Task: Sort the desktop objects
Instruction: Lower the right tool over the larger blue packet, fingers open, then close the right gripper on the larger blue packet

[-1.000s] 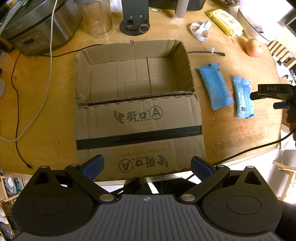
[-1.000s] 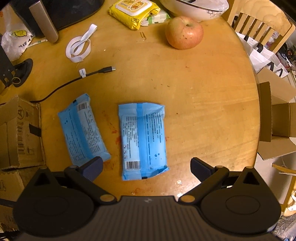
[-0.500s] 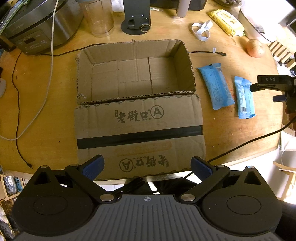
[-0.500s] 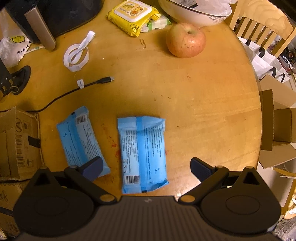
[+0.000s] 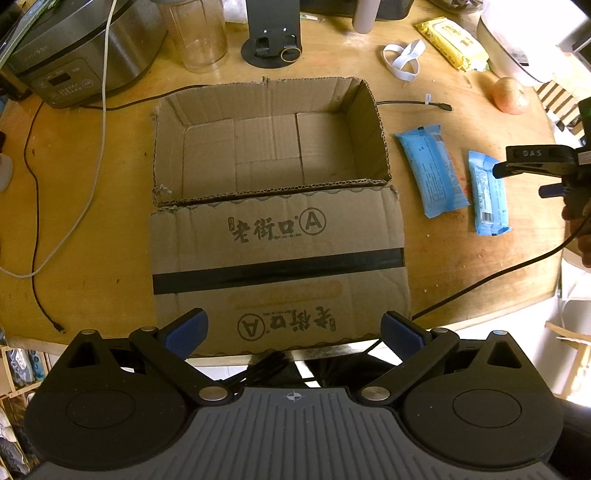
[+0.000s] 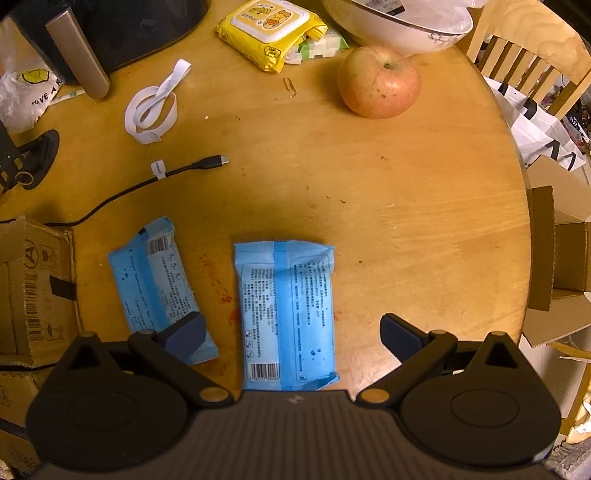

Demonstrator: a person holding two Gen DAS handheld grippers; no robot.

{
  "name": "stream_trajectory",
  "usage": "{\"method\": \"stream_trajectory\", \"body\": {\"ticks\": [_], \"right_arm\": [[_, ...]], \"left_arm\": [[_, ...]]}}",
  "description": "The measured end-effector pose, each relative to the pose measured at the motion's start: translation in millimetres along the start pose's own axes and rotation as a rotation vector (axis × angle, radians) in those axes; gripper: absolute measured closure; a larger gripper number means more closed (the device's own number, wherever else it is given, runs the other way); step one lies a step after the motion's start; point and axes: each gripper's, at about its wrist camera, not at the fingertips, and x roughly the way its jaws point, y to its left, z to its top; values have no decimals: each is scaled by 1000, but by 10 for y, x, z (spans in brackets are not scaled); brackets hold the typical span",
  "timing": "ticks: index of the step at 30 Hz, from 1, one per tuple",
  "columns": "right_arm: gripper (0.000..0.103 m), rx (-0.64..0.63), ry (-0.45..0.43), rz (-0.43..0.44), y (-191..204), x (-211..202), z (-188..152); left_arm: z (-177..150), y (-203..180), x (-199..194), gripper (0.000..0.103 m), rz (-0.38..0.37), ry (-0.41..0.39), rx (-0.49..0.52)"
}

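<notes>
An open, empty cardboard box (image 5: 271,158) sits mid-table with its front flap folded toward me. Two blue wipe packs lie right of it: one near the box (image 5: 432,170) (image 6: 159,280), one further right (image 5: 487,192) (image 6: 288,314). My right gripper (image 6: 291,334) is open and empty, hovering with its jaws straddling the near end of the right-hand pack. It shows at the right edge of the left wrist view (image 5: 543,166). My left gripper (image 5: 293,330) is open and empty, above the box flap at the table's front edge.
An apple (image 6: 378,83), a yellow wipe pack (image 6: 269,31), a white bowl (image 6: 399,22), a white strap (image 6: 153,109) and a black USB cable (image 6: 177,171) lie behind the blue packs. A rice cooker (image 5: 74,48), clear cup (image 5: 195,33) and black stand (image 5: 271,40) line the back.
My right gripper has drawn back and slightly left, so the blue packs sit lower and more centred between its jaws. The left gripper has barely moved.
</notes>
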Motion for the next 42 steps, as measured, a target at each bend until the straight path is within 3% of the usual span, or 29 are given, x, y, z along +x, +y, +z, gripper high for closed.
{"method": "stream_trajectory", "body": {"ticks": [25,42], "right_arm": [[0,15,24,33,-65,619,-113],[0,-8,13,1,-4,642,-183]], "left_arm": [[-12,-19,11,0,6,11,-17],[-15,-37,5,0,2,9,-13]]}}
